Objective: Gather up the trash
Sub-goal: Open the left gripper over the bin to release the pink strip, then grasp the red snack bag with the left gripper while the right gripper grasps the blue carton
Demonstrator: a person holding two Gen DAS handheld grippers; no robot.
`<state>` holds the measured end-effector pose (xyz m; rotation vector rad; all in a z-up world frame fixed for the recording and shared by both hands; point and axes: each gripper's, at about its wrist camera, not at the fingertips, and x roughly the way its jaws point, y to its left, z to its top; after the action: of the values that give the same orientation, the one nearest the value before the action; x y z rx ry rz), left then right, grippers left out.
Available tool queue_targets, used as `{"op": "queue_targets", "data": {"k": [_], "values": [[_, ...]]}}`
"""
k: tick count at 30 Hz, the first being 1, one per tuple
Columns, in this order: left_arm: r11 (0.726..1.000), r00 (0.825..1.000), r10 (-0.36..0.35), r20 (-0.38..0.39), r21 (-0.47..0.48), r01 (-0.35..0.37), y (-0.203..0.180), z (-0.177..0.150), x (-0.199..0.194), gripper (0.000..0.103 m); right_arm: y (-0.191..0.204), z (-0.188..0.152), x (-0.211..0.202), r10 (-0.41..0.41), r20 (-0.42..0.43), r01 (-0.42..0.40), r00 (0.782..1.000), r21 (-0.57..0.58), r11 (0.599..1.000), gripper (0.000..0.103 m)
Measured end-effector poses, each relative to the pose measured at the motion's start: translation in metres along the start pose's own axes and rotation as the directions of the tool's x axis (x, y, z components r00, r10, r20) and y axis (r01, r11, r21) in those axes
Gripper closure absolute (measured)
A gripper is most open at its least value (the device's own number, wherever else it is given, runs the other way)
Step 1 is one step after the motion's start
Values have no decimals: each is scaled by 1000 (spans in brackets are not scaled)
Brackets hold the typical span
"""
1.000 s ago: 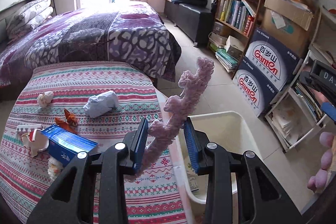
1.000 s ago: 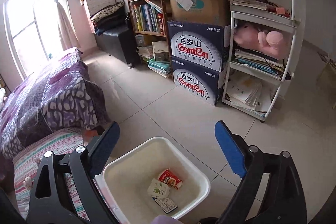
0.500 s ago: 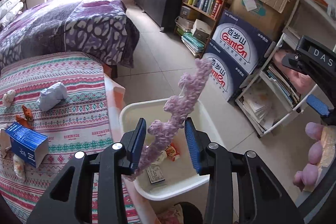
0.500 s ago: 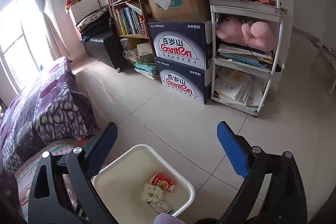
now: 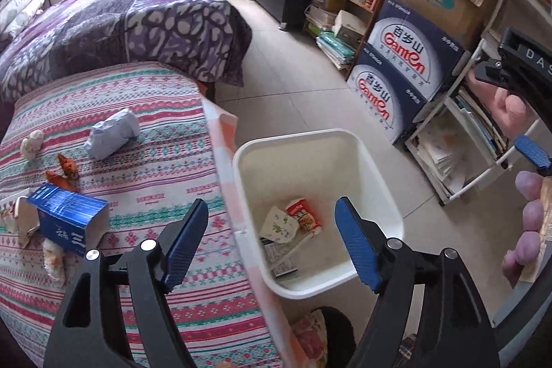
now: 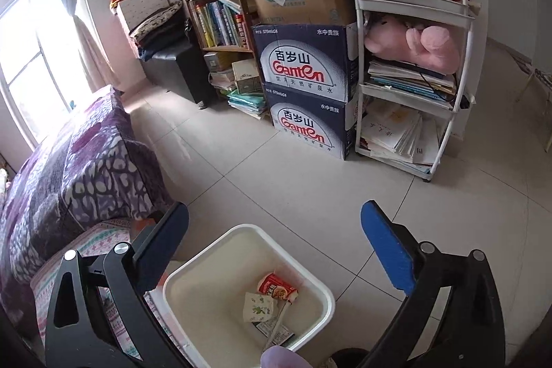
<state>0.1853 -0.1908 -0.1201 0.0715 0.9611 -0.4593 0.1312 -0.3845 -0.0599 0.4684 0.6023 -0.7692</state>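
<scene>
My left gripper hangs over the white bin, its jaws opening with nothing between them. No purple fuzzy strand shows in the left wrist view. In the bin lie a red-labelled cup, a white carton with green print and a flat packet. On the striped tablecloth to the left are a blue carton, a crumpled pale wrapper, orange peel bits and a wad of tissue. My right gripper is empty above the bin, its jaws opening. A purple blob at that view's bottom edge is unclear.
A bed with a purple quilt lies behind the table. Two stacked Ganten boxes, a bookshelf and a white rack of papers line the far side. Tiled floor lies between them and the bin.
The purple fuzzy strand that stood between my left jaws is gone from them, and those jaws have spread wide. The left view has swung from the table over the bin. The right jaws widened slightly.
</scene>
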Motion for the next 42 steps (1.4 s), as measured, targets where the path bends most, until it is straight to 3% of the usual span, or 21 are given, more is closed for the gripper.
{"op": "queue_targets", "data": {"k": [5,8,14,18,20,22,26,28,30,32,35,38,39,41,42], "values": [[985,986,165,-37,-48,-166,52,-3,-1,25,38,-18,0,30,-44,-34,999,-102,994,7],[962,962,264,-67,-49,-268,87,-5,-3,23,60,-30,-1,45,-67,-55,997,-157,986,7],[902,889,430,-155,39,-429,167,-8,-14,22,109,-60,-4,59,-100,-88,993,-317,945,7],[832,804,554,-215,163,-530,217,-23,-14,21,139,-81,-4,109,-151,-163,983,-418,894,7],[806,770,590,-242,233,-544,238,-33,-11,22,153,-92,-5,147,-186,-218,971,-459,861,7],[797,758,598,-261,290,-530,256,-43,-6,22,170,-106,-6,175,-219,-267,960,-518,813,7],[769,740,622,-257,379,-515,274,-56,12,22,208,-140,-12,255,-294,-387,921,-630,673,7],[754,737,630,-245,418,-506,278,-58,20,22,227,-159,-18,315,-360,-478,878,-674,563,7],[739,740,637,-217,445,-506,282,-56,26,22,241,-177,-26,349,-396,-524,849,-717,459,7],[745,747,629,-214,442,-500,289,-53,33,21,257,-198,-32,360,-410,-529,838,-771,354,7],[755,753,617,-229,442,-485,299,-52,47,22,280,-228,-30,336,-470,-557,816,-795,242,7],[789,769,582,-264,410,-457,311,-54,54,38,293,-253,-30,301,-500,-560,812,-814,156,7],[805,782,566,-260,380,-456,315,-52,52,46,297,-262,-30,289,-495,-545,820,-829,127,7],[822,787,556,-268,319,-472,323,-46,47,55,303,-279,-28,265,-470,-503,842,-862,70,7],[846,806,525,-275,272,-458,327,-43,42,56,305,-286,-26,255,-459,-486,851,-873,49,7]]}}
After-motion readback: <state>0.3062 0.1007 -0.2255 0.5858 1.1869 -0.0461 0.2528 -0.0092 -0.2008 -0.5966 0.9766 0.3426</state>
